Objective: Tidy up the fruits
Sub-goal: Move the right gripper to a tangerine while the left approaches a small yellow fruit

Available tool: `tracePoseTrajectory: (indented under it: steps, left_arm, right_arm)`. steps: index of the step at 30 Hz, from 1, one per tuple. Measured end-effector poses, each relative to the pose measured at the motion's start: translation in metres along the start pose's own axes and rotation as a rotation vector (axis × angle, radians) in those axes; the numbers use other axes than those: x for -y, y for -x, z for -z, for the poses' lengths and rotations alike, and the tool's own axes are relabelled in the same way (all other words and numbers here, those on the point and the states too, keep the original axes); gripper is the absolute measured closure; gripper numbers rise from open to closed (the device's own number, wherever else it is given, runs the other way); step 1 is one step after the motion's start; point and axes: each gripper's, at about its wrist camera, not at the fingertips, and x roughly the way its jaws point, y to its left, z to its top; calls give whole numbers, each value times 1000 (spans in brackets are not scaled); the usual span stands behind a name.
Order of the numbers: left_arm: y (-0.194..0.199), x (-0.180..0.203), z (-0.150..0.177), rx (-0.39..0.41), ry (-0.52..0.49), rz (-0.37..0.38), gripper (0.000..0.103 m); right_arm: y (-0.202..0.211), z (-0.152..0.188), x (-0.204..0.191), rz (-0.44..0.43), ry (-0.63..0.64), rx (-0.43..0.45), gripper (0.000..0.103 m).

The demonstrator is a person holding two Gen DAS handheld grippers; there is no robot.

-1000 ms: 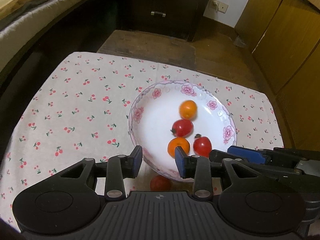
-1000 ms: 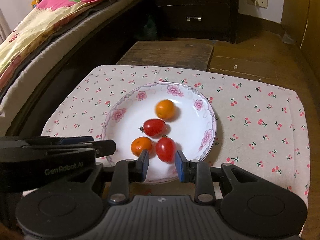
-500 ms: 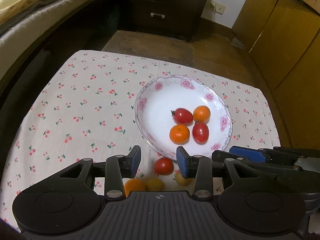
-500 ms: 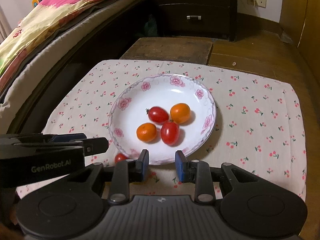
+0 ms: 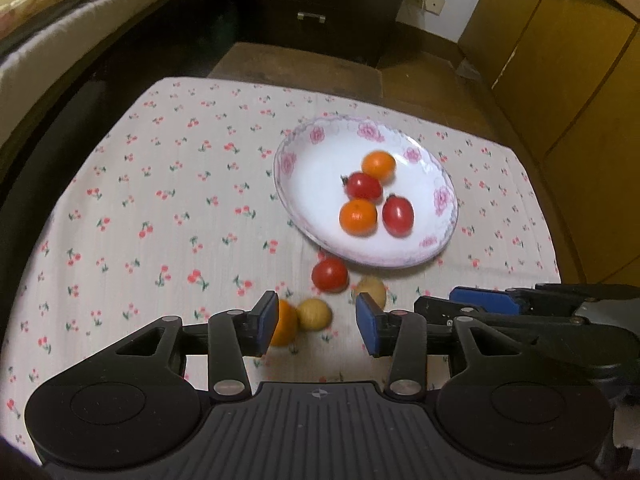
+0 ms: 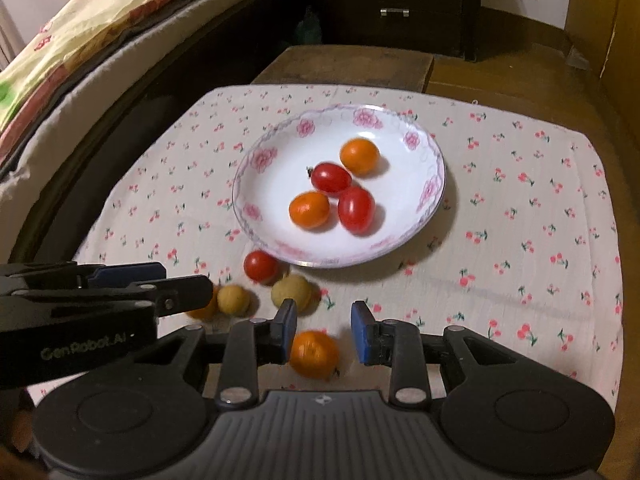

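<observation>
Covering the table, the cloth (image 6: 520, 208) carries the plate (image 6: 424, 196), four fruits inside; five lie loose beside it; my left gripper (image 5: 316, 320) is opening, empty; my right gripper (image 6: 324, 330), nearly clenched, grasps nothing; a nudged orange (image 6: 314, 354) could roll off.

The left gripper (image 5: 317, 323) points steeply downward, its blue-padded jaws opening with nothing pressed between them. The right gripper (image 6: 324, 332) points down at much the same steep slant just beside it, its blue-padded jaws drawn near their narrowest with a gap left between the pads and nothing clamped. Each gripper's black fingers reach into the other's wrist view from the side
</observation>
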Motion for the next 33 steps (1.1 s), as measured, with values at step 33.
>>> tracePoseTrajectory:
  steps: [33]
  left_arm:
    - [-5, -8, 47, -107, -18, -6, 42]
  right_arm:
    - [-33, 21, -17, 33, 81, -115, 63]
